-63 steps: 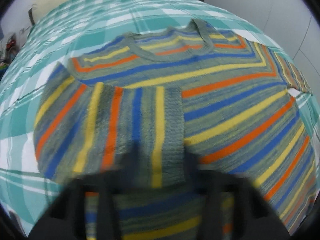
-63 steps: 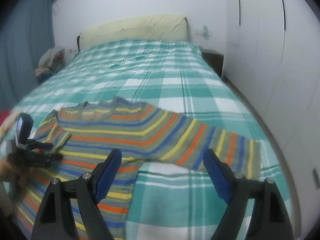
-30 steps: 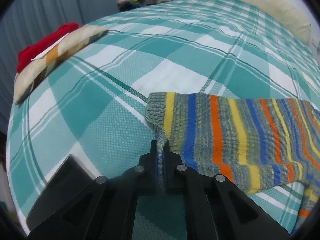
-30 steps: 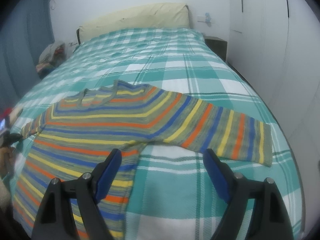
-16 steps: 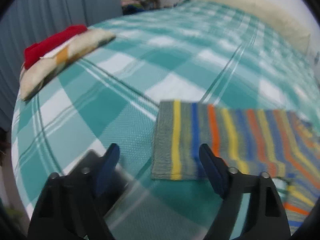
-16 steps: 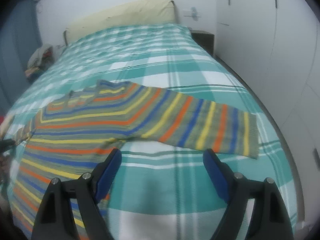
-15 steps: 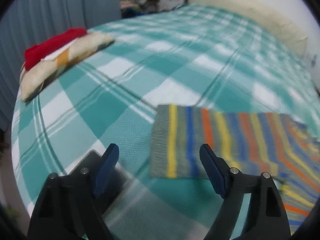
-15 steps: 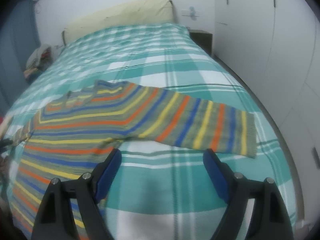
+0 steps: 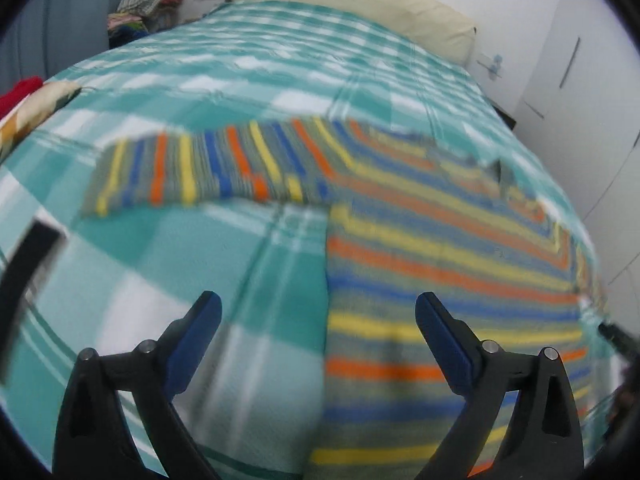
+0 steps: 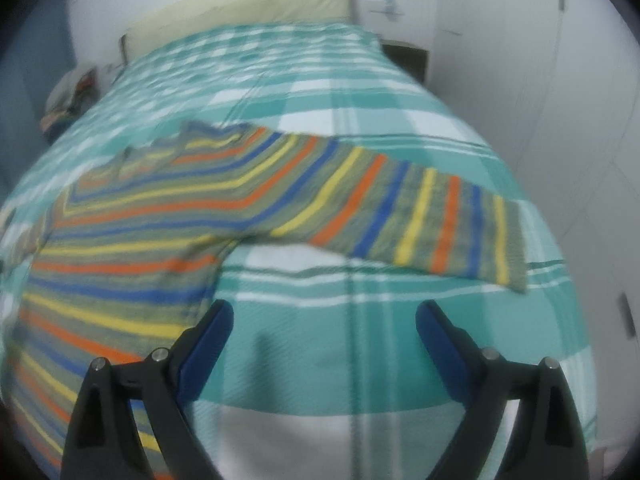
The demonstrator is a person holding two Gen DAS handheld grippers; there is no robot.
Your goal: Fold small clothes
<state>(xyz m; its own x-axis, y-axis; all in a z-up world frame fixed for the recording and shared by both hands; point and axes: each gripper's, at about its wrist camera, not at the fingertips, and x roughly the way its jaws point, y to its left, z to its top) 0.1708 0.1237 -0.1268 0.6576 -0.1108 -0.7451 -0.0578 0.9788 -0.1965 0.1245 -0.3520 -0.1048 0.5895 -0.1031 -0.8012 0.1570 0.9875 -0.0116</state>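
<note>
A striped knit sweater in grey, orange, yellow and blue lies flat on the bed, both sleeves spread out. Its left sleeve stretches to the left in the left wrist view. Its right sleeve stretches to the right in the right wrist view, with the body at left. My left gripper is open and empty above the sweater's left side edge. My right gripper is open and empty above bare bedcover, just below the right sleeve.
The bed has a teal and white checked cover and a cream headboard cushion. A red and patterned cushion lies at the left edge. A pile of clothes sits beyond the bed. White wardrobe doors stand at right.
My left gripper has let go of the left sleeve cuff, opened, and swung right toward the sweater body. My right gripper has moved closer to the right sleeve, staying open.
</note>
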